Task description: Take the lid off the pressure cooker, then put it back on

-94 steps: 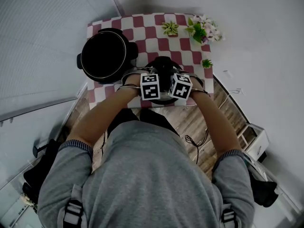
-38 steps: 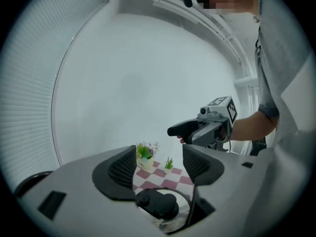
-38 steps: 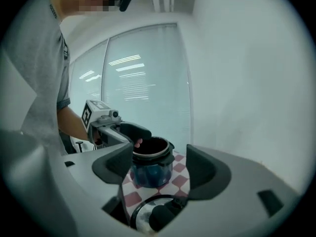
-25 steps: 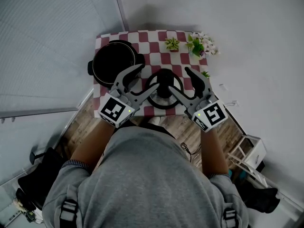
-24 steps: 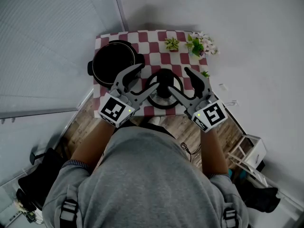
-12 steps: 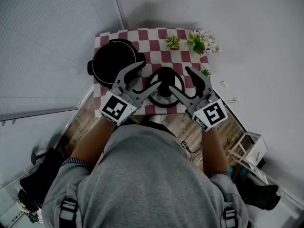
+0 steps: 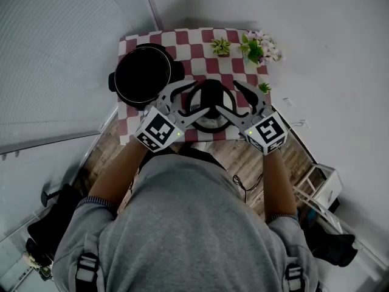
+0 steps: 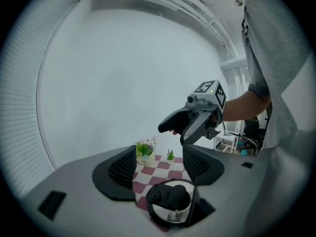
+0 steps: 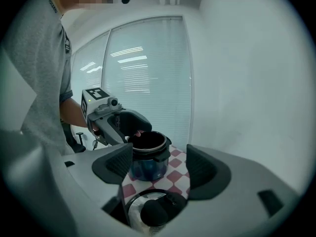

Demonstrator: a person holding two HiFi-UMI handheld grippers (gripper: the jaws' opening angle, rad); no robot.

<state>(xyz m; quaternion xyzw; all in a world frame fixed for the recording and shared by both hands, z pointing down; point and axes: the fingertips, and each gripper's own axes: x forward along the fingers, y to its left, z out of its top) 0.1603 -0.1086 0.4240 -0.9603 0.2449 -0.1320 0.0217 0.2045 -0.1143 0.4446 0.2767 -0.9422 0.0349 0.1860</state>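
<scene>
Bright even light, perhaps fisheye-warped edges

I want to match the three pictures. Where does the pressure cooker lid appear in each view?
Head view: the lid sits in the upper middle, right of the open pot.
Left gripper view: lid at bottom centre, low between the jaws.
Right gripper view: lid at bottom centre, low between the jaws.
Shared landmark: the checkered cloth under the lid.

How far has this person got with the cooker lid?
Done: the lid is off, lying on the checked cloth beside the open pot. In hand: the left tongs and right tongs stand open either side of it, not gripping. To come: lifting it back onto the pot.
</scene>
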